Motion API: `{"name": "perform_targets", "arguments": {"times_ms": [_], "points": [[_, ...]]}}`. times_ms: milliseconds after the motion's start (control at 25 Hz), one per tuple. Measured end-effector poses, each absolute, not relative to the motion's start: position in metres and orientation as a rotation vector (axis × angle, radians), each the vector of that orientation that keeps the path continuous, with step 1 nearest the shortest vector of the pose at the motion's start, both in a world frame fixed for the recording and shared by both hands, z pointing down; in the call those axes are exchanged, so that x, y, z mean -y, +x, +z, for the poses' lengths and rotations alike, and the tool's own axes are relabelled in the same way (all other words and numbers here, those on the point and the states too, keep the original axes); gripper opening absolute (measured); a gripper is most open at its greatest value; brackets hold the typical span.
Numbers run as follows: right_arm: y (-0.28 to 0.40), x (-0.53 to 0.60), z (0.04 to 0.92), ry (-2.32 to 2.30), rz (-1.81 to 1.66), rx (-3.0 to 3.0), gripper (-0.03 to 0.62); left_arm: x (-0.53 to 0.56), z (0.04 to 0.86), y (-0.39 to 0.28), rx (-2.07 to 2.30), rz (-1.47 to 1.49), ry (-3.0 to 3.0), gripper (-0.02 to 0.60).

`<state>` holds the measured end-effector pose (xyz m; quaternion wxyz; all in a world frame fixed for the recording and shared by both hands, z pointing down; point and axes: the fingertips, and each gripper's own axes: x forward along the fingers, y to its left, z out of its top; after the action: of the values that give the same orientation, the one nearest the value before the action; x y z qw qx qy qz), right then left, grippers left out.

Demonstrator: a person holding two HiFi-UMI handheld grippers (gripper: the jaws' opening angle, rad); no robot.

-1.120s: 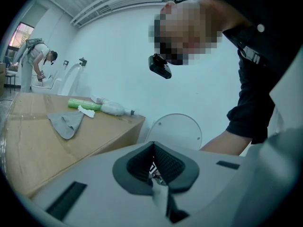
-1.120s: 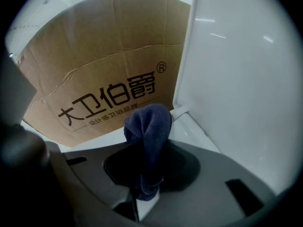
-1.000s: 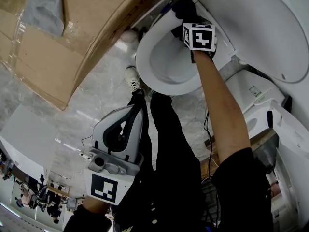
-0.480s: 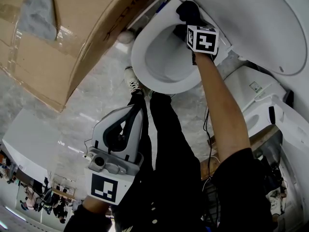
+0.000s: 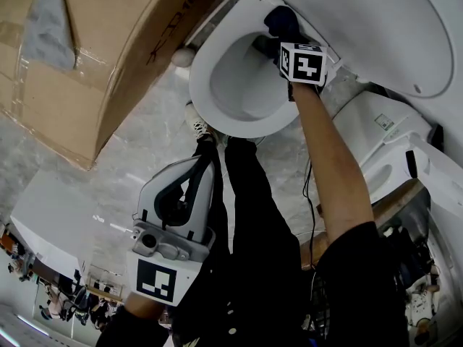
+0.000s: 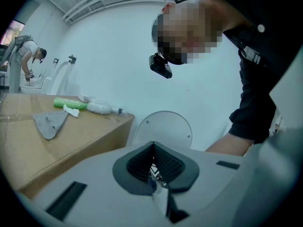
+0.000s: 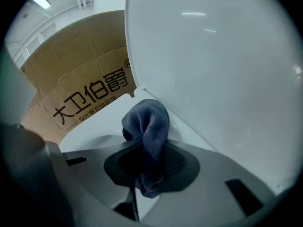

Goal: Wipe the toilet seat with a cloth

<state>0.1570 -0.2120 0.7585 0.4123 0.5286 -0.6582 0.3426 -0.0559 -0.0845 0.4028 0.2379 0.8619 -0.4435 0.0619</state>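
Note:
The white toilet seat (image 5: 206,100) rings the bowl at the top of the head view, and its lid (image 5: 376,20) (image 7: 213,70) stands raised. My right gripper (image 5: 283,38) (image 7: 150,160) is shut on a dark blue cloth (image 5: 281,22) (image 7: 147,126). It presses the cloth against the seat's rear rim, just below the lid. My left gripper (image 5: 197,172) (image 6: 154,167) hangs low beside the person's legs, away from the toilet. Its jaws are shut with nothing between them.
A big cardboard box (image 5: 108,42) (image 7: 80,93) stands right beside the toilet, with a grey rag (image 6: 49,122) and a green bottle (image 6: 68,103) on top. More white toilets (image 5: 376,143) crowd the right side. The person's shoe (image 5: 197,118) stands on the marble floor.
My right gripper has slid the cloth a little along the seat's rear rim while the head view shifted. The left gripper has stayed where it was.

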Motion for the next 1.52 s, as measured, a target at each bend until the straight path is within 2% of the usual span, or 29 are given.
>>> {"name": "perform_targets", "arguments": {"times_ms": [840, 1520], "points": [[0.207, 0.160, 0.763, 1.361, 0.947, 1.596, 0.071, 0.073, 0.394, -0.017, 1.133, 0.183, 2.418, 0.011], [0.229, 0.128, 0.756, 1.474, 1.197, 1.539, 0.071, 0.075, 0.368, -0.011, 1.122, 0.175, 2.474, 0.011]]}}
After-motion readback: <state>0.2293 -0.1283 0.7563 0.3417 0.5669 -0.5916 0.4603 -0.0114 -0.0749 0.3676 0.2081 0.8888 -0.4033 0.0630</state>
